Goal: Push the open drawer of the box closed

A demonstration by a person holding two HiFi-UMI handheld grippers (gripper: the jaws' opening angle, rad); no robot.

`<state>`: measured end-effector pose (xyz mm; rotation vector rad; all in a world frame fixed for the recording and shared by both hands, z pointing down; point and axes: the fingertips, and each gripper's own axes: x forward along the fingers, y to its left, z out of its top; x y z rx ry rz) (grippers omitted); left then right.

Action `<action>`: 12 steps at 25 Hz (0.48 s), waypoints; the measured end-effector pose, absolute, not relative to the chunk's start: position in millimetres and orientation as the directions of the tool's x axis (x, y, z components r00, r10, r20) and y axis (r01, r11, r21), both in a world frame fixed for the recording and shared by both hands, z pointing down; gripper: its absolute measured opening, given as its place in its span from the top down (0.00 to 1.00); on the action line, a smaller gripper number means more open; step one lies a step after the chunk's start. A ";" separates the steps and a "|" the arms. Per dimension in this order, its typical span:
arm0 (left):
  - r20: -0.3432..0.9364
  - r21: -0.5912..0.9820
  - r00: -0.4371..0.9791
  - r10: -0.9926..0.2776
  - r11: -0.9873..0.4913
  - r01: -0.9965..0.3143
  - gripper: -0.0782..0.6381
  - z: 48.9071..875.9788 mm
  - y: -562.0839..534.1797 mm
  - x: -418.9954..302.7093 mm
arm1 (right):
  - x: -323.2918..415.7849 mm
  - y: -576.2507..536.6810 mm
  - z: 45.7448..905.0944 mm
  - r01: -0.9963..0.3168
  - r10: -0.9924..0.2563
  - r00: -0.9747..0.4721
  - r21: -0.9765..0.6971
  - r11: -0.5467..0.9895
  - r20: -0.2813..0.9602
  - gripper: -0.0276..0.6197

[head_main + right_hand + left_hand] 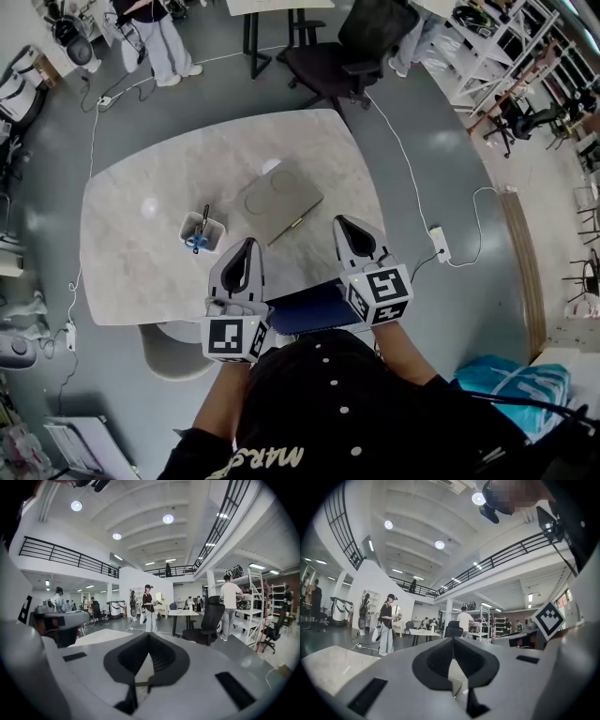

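A flat grey box point(279, 200) with two round marks on its lid lies near the middle of the marble table point(141, 272). Its near side carries a small yellowish pull point(298, 223); how far the drawer stands out I cannot tell. My left gripper point(248, 246) is held over the table's near edge, to the near left of the box, jaws shut and empty. My right gripper point(343, 223) sits just right of the box's near corner, also shut on nothing. Both gripper views point up and over the table into the hall: the left gripper point(452, 640) and right gripper point(149, 634) show tips together, and the box is not seen.
A white pen holder point(202, 232) with blue scissors stands left of the box. A dark blue flat object point(314, 307) lies at the table's near edge between my grippers. A black office chair point(342, 56) is beyond the far side; cables run across the floor point(412, 187).
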<state>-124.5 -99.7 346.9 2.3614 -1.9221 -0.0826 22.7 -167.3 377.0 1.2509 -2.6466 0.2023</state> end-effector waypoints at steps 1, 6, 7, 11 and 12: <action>0.009 0.103 0.205 -0.979 -0.203 -0.974 0.87 342.2 -99.3 -124.7 | 23.2 -163.8 368.6 -0.776 -0.753 -0.620 -0.032 0.629 0.221 0.96; -0.030 0.088 0.212 -0.977 -0.214 -0.973 0.87 323.4 -94.7 -123.4 | 29.7 -149.5 338.5 -0.790 -0.782 -0.610 -0.027 0.612 0.126 0.96; -0.036 0.088 0.210 -0.977 -0.212 -0.973 0.87 320.7 -94.4 -123.4 | 31.4 -148.0 334.9 -0.792 -0.786 -0.608 -0.028 0.609 0.110 0.96; -0.052 0.081 0.200 -0.978 -0.204 -0.976 0.87 311.5 -92.5 -123.5 | 35.9 -144.2 329.6 -0.794 -0.790 -0.608 -0.029 0.608 0.083 0.96; -0.055 0.079 0.199 -0.978 -0.203 -0.976 0.87 310.5 -92.1 -123.5 | 36.3 -144.0 330.4 -0.793 -0.789 -0.608 -0.029 0.608 0.082 0.96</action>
